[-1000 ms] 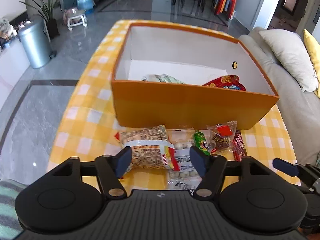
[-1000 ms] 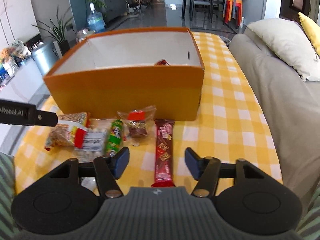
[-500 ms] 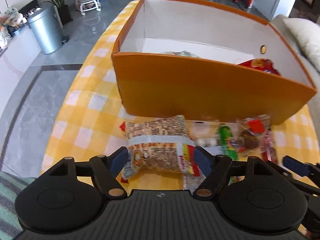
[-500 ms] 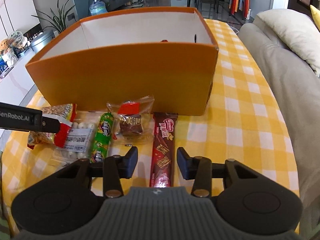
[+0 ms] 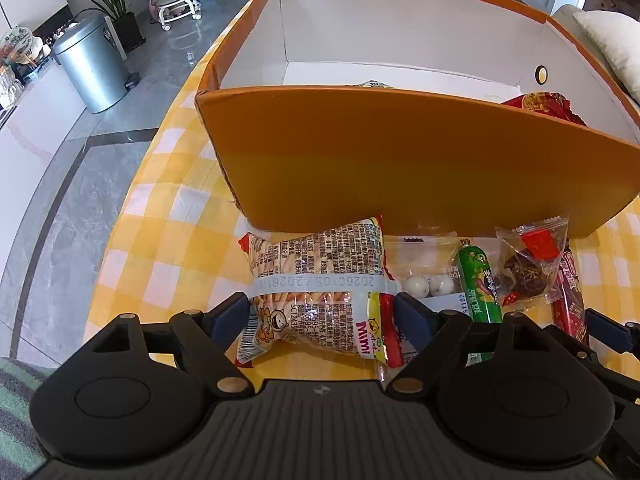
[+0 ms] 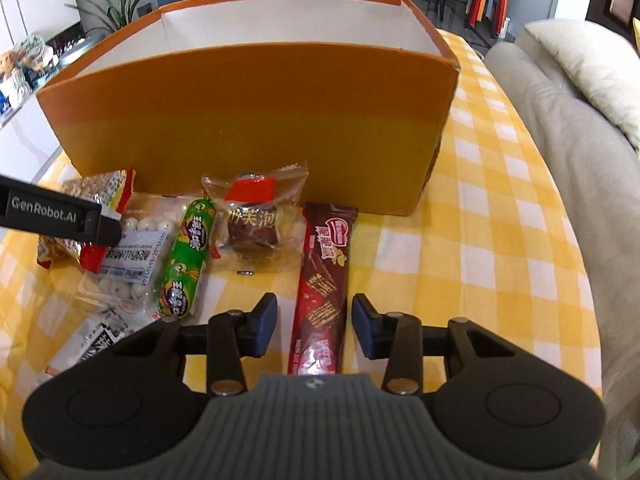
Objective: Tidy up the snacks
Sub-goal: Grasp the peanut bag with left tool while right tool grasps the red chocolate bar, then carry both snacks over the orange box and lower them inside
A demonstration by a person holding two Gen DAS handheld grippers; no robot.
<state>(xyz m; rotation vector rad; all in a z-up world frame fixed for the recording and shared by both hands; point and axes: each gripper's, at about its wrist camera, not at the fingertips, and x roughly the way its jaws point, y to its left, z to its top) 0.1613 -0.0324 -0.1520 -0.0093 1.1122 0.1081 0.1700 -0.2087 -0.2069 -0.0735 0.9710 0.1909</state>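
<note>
Chocolate wafer bar point(image 6: 323, 280) lengthwise toward orange box point(image 6: 248, 120), between closing jaws.

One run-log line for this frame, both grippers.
left gripper: opening, straddles Mimi snack bag | right gripper: closing, straddles chocolate wafer bar, not yet gripped | orange box: behind

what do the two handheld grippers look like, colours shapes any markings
Both are alike. The left gripper and the right gripper each have a dark grey ribbed body, two round black housings with a disc set in each, black linkage arms with small brass-coloured pins, and dark blue finger pads. In the right wrist view the left gripper's finger bears white "GenRobot.AI" lettering. No cables, hands or sleeves show.
</note>
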